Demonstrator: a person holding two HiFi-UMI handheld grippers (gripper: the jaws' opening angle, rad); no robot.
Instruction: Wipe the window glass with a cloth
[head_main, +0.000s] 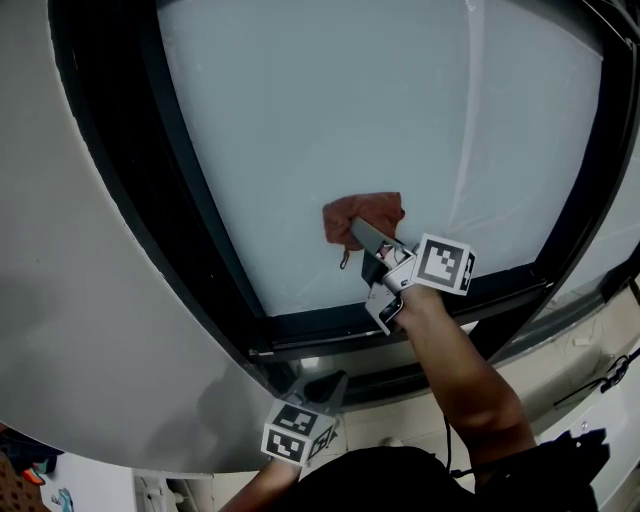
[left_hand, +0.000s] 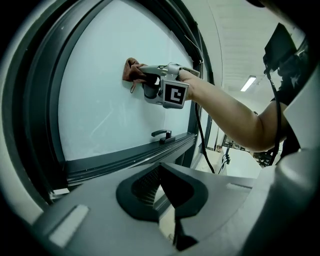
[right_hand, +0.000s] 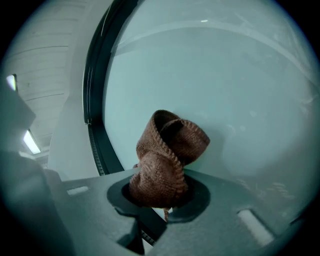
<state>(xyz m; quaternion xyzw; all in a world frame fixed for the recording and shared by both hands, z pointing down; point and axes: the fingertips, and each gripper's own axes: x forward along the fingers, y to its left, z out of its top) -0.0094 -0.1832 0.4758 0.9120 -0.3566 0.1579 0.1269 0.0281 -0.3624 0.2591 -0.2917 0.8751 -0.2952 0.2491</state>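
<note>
A brown knitted cloth is pressed against the pale frosted window glass, low and near the pane's middle. My right gripper is shut on the cloth, its marker cube just behind. In the right gripper view the bunched cloth fills the jaws of the right gripper and its top fold touches the glass. My left gripper hangs below the sill, away from the glass, shut with nothing in it. Its own view shows the left gripper low, the cloth and the right gripper up on the glass.
A thick dark window frame borders the pane, with a grey wall to its left. A dark window handle sits on the lower rail. Black cables lie at the lower right. A person's forearm reaches up to the right gripper.
</note>
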